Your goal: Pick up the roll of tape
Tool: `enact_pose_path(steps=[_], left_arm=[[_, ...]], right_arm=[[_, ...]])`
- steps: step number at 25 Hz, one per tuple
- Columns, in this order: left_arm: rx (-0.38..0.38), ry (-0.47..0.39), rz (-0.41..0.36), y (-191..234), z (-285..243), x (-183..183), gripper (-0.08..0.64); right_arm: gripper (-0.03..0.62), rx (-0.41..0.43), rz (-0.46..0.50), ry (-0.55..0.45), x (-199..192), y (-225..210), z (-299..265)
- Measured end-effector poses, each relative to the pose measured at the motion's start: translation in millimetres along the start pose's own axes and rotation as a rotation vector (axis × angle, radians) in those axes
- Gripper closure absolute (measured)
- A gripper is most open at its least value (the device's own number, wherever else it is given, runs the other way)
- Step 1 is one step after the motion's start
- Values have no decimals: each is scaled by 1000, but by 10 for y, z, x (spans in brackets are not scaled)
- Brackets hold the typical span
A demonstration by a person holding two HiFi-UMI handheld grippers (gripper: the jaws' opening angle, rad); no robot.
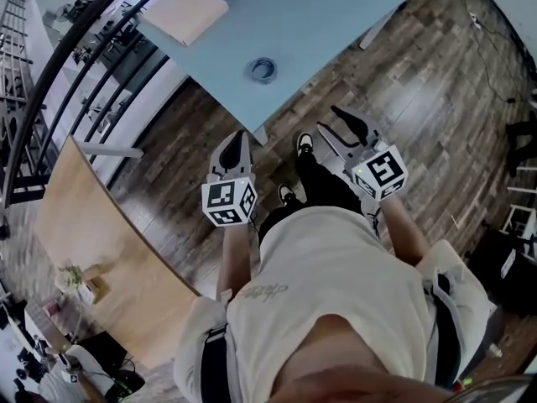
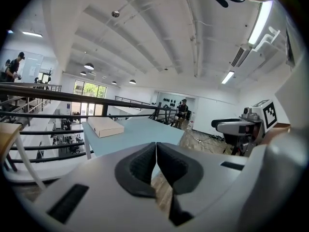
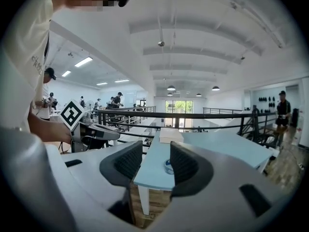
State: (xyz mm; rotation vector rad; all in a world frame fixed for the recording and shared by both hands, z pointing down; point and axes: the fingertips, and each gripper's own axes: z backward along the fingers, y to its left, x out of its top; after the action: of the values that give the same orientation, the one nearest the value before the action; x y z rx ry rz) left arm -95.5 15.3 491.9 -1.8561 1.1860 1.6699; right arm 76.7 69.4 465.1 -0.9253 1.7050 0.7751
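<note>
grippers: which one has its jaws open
The right gripper: its jaws stand apart, and the distant tape shows through the gap. The left gripper has its jaws closed together with nothing between them.

A light blue table [image 1: 336, 15] stands on a dark wood-plank floor [image 1: 436, 82], with a flat tan cardboard box [image 1: 186, 13] lying at one end of it. A black railing [image 3: 203, 115] runs behind the table, and a pale wooden tabletop [image 1: 84, 225] sits well apart, lower left in the head view
</note>
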Motion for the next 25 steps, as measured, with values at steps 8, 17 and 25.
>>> enact_pose_path(steps=[8,17,25], left_arm=[[73,6,0,341,-382,261,540],[145,-10,-47,588,-1118,735,540],[203,19,-64,742,-1569,866,540]], right_arm=[[411,69,3,-27,178,-417,-637],[411,157,-13,-36,265,-1042,-1287],[411,222,-42,-45,265,-1418,-1742]])
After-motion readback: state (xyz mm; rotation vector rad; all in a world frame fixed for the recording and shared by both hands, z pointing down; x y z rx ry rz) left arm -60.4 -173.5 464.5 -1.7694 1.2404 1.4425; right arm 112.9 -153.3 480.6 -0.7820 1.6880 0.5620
